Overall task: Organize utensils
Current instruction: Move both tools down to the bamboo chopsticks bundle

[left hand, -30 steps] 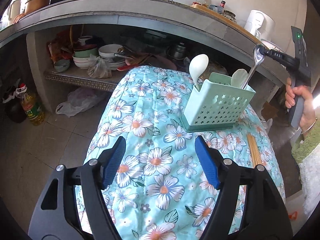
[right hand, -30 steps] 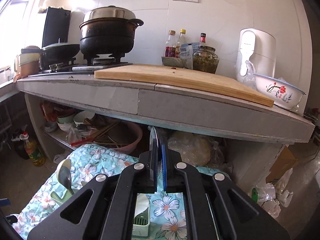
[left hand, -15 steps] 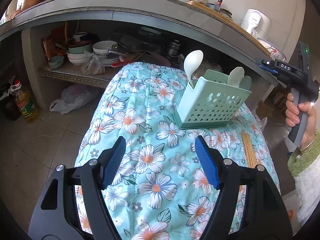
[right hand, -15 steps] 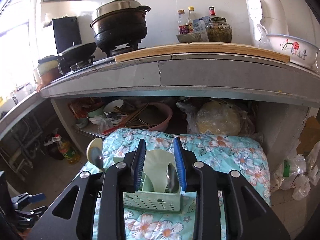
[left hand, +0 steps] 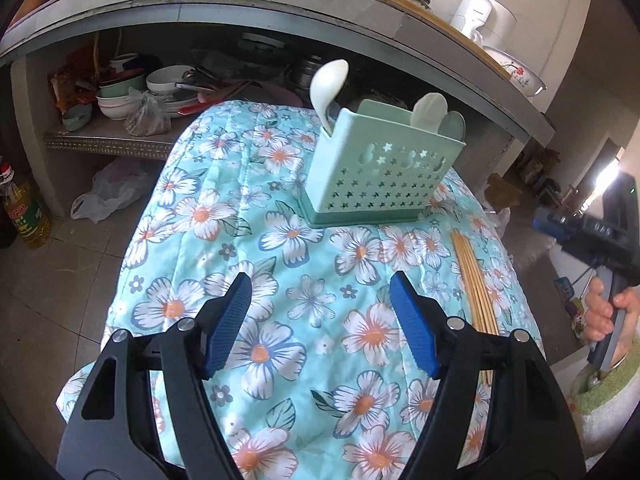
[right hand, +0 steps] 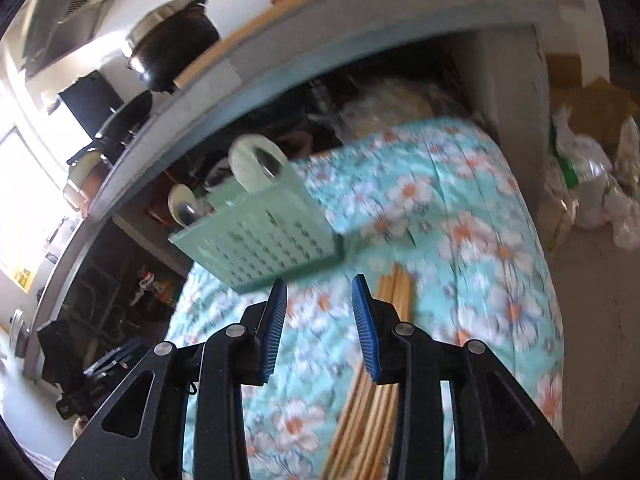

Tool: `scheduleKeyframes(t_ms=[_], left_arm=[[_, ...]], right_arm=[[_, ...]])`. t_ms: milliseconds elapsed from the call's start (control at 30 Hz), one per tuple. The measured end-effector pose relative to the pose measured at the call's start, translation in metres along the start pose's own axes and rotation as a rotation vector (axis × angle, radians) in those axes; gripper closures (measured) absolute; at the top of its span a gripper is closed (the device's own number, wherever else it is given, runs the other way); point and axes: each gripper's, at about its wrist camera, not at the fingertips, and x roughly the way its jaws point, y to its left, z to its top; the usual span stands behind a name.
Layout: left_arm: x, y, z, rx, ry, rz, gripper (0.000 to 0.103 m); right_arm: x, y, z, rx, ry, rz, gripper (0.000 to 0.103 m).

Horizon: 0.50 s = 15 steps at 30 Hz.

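A mint-green perforated utensil holder (left hand: 380, 176) stands on the floral-covered table (left hand: 248, 248). It holds a white spoon (left hand: 329, 84), a pale green spoon (left hand: 428, 110) and a metal spoon (left hand: 454, 126). A bundle of wooden chopsticks (left hand: 472, 280) lies on the cloth to its right. My left gripper (left hand: 320, 320) is open and empty above the near cloth. My right gripper (right hand: 320, 320) is open and empty, tilted, just above the chopsticks (right hand: 372, 392), with the holder (right hand: 264, 236) beyond it. It also shows at the right edge of the left wrist view (left hand: 568, 228).
A concrete counter (left hand: 240, 4) with pots, bottles, a kettle (left hand: 484, 20) and a bowl runs behind the table. The shelf under it holds stacked bowls (left hand: 132, 92) and pans. An oil bottle (left hand: 24, 216) and plastic bags (right hand: 588, 184) sit on the floor.
My right gripper let go of the metal spoon, which now stands in the holder. It opened, drew back to the right and dropped over the chopsticks. My left gripper stayed open.
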Motion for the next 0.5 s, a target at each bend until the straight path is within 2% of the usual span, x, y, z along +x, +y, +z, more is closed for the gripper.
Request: scheduleKeyframes(t_ms=[133, 233, 367, 500], left_arm=[[0.015, -0.020, -0.008, 0.023, 0.058, -0.067, 0.035], [0.024, -0.036, -0.015, 0.043, 0.090, -0.099, 0.038], [0.035, -0.055, -0.021, 0.056, 0.123, -0.144, 0.048], [0.048, -0.076, -0.028, 0.067, 0.176, -0.202, 0.060]], right_arm=[[0.023, -0.044, -0.048, 0.135, 0.115, -0.002, 0.075], [0.036, -0.062, -0.073, 0.192, 0.164, 0.016, 0.080], [0.043, -0.069, -0.083, 0.196, 0.180, 0.039, 0.083], [0.051, -0.075, -0.086, 0.214, 0.192, 0.102, 0.086]])
